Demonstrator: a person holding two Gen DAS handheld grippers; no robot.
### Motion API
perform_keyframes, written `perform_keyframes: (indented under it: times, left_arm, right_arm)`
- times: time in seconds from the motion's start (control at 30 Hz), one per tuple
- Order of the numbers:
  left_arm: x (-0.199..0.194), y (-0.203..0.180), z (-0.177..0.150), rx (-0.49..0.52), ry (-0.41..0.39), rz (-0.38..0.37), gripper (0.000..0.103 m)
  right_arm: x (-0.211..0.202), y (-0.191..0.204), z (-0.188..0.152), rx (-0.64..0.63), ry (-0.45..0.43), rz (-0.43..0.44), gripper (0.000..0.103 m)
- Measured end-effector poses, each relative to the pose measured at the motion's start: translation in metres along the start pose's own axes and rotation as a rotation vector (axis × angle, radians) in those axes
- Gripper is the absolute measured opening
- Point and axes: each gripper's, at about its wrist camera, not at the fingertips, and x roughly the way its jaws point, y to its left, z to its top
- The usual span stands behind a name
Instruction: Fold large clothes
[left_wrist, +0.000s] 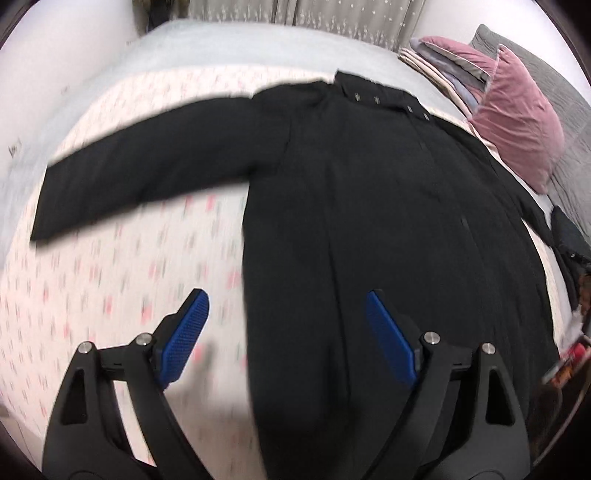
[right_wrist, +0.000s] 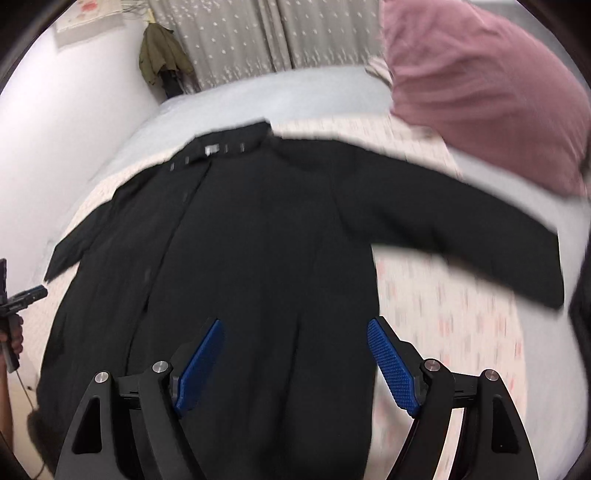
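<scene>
A large black coat lies spread flat on the bed, collar at the far end, one sleeve stretched out to the left. In the right wrist view the coat fills the middle, with its other sleeve stretched out to the right. My left gripper is open and empty, hovering above the coat's lower left edge. My right gripper is open and empty, hovering above the coat's lower right part. The left gripper also shows at the left edge of the right wrist view.
The bed carries a white sheet with small pink marks and a grey cover at the far end. A pink pillow and folded bedding lie at the right. Curtains and a hanging green jacket stand behind.
</scene>
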Motion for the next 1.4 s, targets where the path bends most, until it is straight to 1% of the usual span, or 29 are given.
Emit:
perform_keyframes:
  times: [0.17, 0.23, 0.27, 0.3, 0.33, 0.37, 0.4, 0.43, 0.5, 0.53, 0.57, 0.6, 0.63, 0.67, 0.7, 0.73, 0.77, 0.8, 0.83, 0.87, 0.9, 0.93, 1.0, 1.03, 1.13, 1.2, 1.3, 1.33, 1.4]
  left_arm:
    - [-0.005, 0.019, -0.065, -0.04, 0.121, -0.078, 0.087]
    - [0.005, 0.023, -0.087, -0.085, 0.212, -0.156, 0.085]
    - [0.009, 0.023, -0.096, -0.112, 0.253, -0.201, 0.082]
    - [0.015, 0.021, -0.107, -0.15, 0.297, -0.277, 0.068]
    - [0.017, 0.018, -0.112, -0.166, 0.319, -0.33, 0.046]
    - [0.018, 0.011, -0.117, -0.165, 0.333, -0.368, 0.034]
    - [0.014, 0.005, -0.118, -0.146, 0.319, -0.365, 0.014]
    - [0.001, -0.002, -0.117, -0.117, 0.263, -0.352, 0.01]
    - [-0.021, 0.001, -0.115, -0.137, 0.175, -0.392, 0.009]
    - [-0.029, 0.006, -0.116, -0.145, 0.144, -0.38, 0.009]
    - [-0.025, 0.009, -0.12, -0.132, 0.158, -0.317, 0.009]
    - [-0.015, 0.01, -0.123, -0.122, 0.2, -0.273, 0.009]
    - [0.004, 0.011, -0.129, -0.115, 0.283, -0.209, 0.012]
    - [0.01, 0.012, -0.13, -0.113, 0.285, -0.196, 0.014]
    - [0.007, 0.012, -0.128, -0.11, 0.279, -0.2, 0.015]
    - [-0.001, 0.012, -0.123, -0.115, 0.267, -0.178, 0.024]
    - [-0.01, 0.011, -0.12, -0.112, 0.238, -0.131, 0.026]
    - [-0.022, 0.009, -0.116, -0.096, 0.191, -0.069, 0.037]
    - [-0.035, 0.006, -0.111, -0.07, 0.129, 0.002, 0.048]
    - [-0.047, 0.001, -0.106, -0.048, 0.064, 0.064, 0.053]
    - [-0.055, -0.002, -0.108, -0.037, 0.018, 0.094, 0.064]
    - [-0.062, -0.009, -0.1, -0.026, -0.04, 0.11, 0.07]
    - [-0.065, -0.026, -0.084, -0.001, -0.126, 0.07, 0.073]
    - [-0.062, -0.034, -0.078, 0.007, -0.146, 0.047, 0.076]
    - [-0.039, -0.064, -0.053, 0.029, -0.191, -0.028, 0.08]
    - [-0.019, -0.081, -0.044, 0.032, -0.199, -0.047, 0.08]
    - [0.026, -0.098, -0.024, 0.023, -0.204, -0.057, 0.08]
    - [0.041, -0.097, -0.024, 0.016, -0.188, -0.052, 0.08]
    - [0.063, -0.085, -0.042, 0.035, -0.127, -0.011, 0.08]
  right_arm:
    - [0.005, -0.019, -0.079, 0.043, 0.153, 0.021, 0.082]
    - [0.01, -0.026, -0.107, 0.087, 0.212, 0.036, 0.081]
    - [0.015, -0.029, -0.122, 0.127, 0.247, 0.058, 0.08]
    - [0.019, -0.03, -0.136, 0.165, 0.27, 0.086, 0.078]
    - [0.016, -0.028, -0.143, 0.172, 0.249, 0.098, 0.066]
    - [0.012, -0.024, -0.147, 0.162, 0.23, 0.116, 0.05]
    - [0.008, -0.021, -0.15, 0.182, 0.241, 0.203, 0.013]
    - [0.0, -0.022, -0.15, 0.218, 0.231, 0.25, 0.012]
    - [-0.024, -0.019, -0.148, 0.192, 0.163, 0.246, 0.011]
    - [-0.038, -0.019, -0.149, 0.179, 0.123, 0.238, 0.01]
    - [-0.045, -0.022, -0.151, 0.18, 0.121, 0.218, 0.01]
    - [-0.04, -0.025, -0.156, 0.174, 0.158, 0.153, 0.011]
    - [-0.029, -0.025, -0.162, 0.159, 0.213, 0.084, 0.014]
    - [-0.014, -0.023, -0.168, 0.138, 0.282, 0.019, 0.018]
    - [-0.005, -0.019, -0.172, 0.109, 0.302, -0.022, 0.019]
    - [-0.008, -0.015, -0.171, 0.089, 0.29, -0.038, 0.025]
    - [-0.013, -0.01, -0.168, 0.071, 0.291, -0.075, 0.042]
    - [-0.019, -0.007, -0.166, 0.056, 0.285, -0.133, 0.051]
    - [-0.028, -0.002, -0.163, 0.032, 0.255, -0.218, 0.063]
    - [-0.039, 0.003, -0.159, 0.005, 0.202, -0.281, 0.068]
    - [-0.046, 0.008, -0.156, -0.008, 0.16, -0.302, 0.069]
    - [-0.052, 0.015, -0.15, -0.01, 0.112, -0.309, 0.072]
    - [-0.057, 0.033, -0.135, -0.005, 0.027, -0.297, 0.076]
    - [-0.055, 0.045, -0.126, -0.01, -0.011, -0.273, 0.077]
    - [-0.028, 0.083, -0.1, -0.037, -0.056, -0.205, 0.078]
    - [-0.001, 0.11, -0.082, -0.056, -0.073, -0.174, 0.078]
    - [0.038, 0.135, -0.06, -0.084, -0.094, -0.153, 0.078]
    - [0.051, 0.14, -0.056, -0.092, -0.103, -0.142, 0.078]
    - [0.076, 0.145, -0.058, -0.102, -0.103, -0.125, 0.078]
